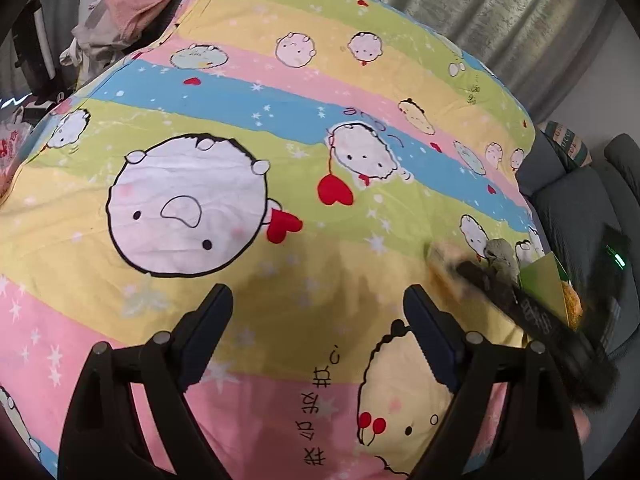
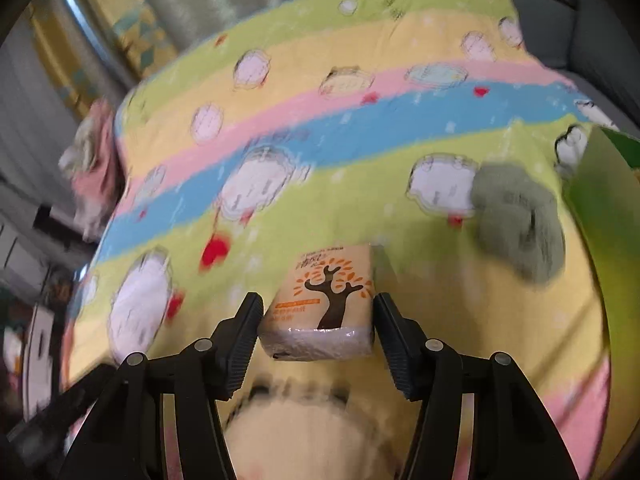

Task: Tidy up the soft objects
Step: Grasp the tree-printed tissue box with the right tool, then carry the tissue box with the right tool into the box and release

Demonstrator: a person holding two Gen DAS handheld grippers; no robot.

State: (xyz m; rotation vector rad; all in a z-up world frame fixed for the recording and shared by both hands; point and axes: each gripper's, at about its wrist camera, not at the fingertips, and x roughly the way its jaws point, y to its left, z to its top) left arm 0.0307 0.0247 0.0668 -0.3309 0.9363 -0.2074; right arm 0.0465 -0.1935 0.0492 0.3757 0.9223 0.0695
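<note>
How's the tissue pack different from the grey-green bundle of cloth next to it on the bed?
The tissue pack is a flat-sided block in clear wrap printed with an orange tree; the cloth bundle is a plain grey-green, lumpy roll. The tissue pack sits between the fingers of the right gripper; the cloth bundle lies free, nearer the green box. Both rest on the striped cartoon bedspread.

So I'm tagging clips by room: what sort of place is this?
Probably a bedroom at home: a striped cartoon-print bedsheet covers a bed, crumpled pink and beige clothes are piled at its far corner, and grey curtains hang behind.
</note>
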